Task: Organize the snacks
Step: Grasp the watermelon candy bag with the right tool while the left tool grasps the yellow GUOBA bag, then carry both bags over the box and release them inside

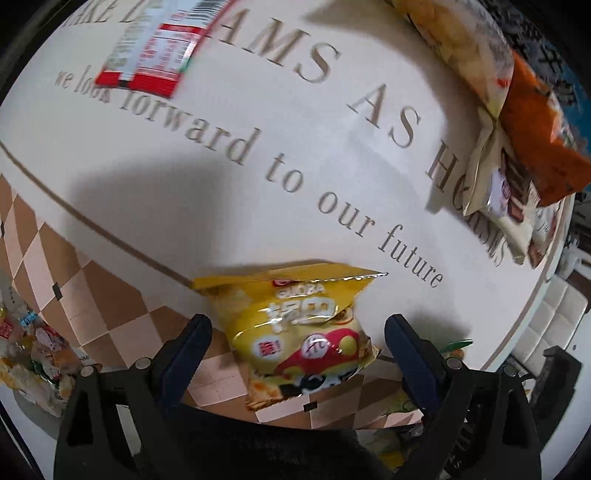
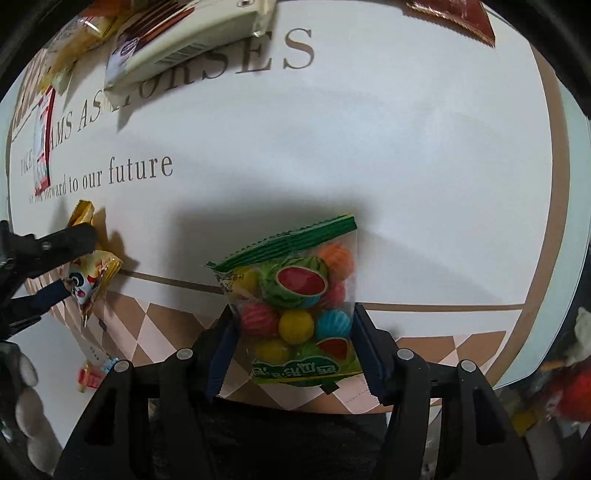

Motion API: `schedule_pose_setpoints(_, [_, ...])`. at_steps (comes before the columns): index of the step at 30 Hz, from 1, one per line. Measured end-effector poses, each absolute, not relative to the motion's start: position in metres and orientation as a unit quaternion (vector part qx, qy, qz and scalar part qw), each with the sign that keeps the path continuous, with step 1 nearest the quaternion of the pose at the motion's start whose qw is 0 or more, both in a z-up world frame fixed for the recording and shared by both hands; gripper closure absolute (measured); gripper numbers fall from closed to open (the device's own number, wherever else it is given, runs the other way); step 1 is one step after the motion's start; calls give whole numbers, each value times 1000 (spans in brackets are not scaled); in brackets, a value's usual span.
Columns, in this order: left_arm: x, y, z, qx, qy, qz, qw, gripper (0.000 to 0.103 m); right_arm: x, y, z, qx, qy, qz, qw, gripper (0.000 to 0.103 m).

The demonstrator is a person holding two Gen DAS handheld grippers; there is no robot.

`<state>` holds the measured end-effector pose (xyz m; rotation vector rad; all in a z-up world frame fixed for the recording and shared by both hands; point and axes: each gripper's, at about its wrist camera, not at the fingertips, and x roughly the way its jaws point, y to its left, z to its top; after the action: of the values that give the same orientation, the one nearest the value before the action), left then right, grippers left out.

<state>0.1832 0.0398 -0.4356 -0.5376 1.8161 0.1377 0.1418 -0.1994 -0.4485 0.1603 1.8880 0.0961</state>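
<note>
A yellow snack bag point(image 1: 303, 332) lies on the white printed mat point(image 1: 258, 110), between the fingers of my left gripper point(image 1: 299, 332), which is open with gaps on both sides. The same bag point(image 2: 92, 273) and the left gripper point(image 2: 51, 258) show at the left of the right wrist view. My right gripper point(image 2: 295, 332) is shut on a clear bag of coloured gum balls point(image 2: 299, 299) with a green top, its fingers pressing both sides.
A red and white packet point(image 1: 155, 48) lies far left. A pile of cream and orange packets point(image 1: 517, 122) sits far right, with a cream box point(image 2: 184, 40) and a brown packet point(image 2: 458, 18). More wrappers point(image 1: 29, 350) lie off the mat's left edge.
</note>
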Motion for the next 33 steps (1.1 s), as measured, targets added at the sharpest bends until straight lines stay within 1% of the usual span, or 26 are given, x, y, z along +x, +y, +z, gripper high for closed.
schedule_pose_setpoints(1, [186,36,-438,-223,776,57,587,9,142,-201,-449,69,808,38,583,38])
schedule_pose_setpoints(3, [188,29,-439,-201,776,56,596,31,141,-204,-448,68,809,32,584,38])
schedule_pose_setpoints(6, [189,14,-437,-160,779,45,604,42,143,-205,-446,62,809,25,585,38])
schedule_pose_setpoints(9, [188,0,-434,-108,774,33,623,43,141,-205,-443,51,805,21,591,39])
schedule_pose_setpoints(11, [186,-12,-433,-67,767,23,637,43,140,-196,-443,42,802,16,595,42])
schedule_pose_setpoints(14, [183,-30,-431,-34,758,15,651,44,136,-197,-439,35,796,12,604,47])
schedule_pose_setpoints(16, [179,-36,-432,-24,753,13,657,44,135,-193,-435,37,794,12,607,50])
schedule_pose_setpoints(19, [176,-52,-428,-21,750,13,660,46,132,-196,-432,40,792,12,608,51])
schedule_pose_setpoints(22, [179,-52,-422,-21,748,11,663,47,132,-199,-427,47,791,10,610,52])
schedule_pose_setpoints(27, [183,-51,-390,-19,730,0,683,47,134,-218,-410,62,785,14,616,53])
schedule_pose_setpoints(33, [184,-49,-328,-14,683,-22,730,47,144,-235,-359,81,757,27,648,53])
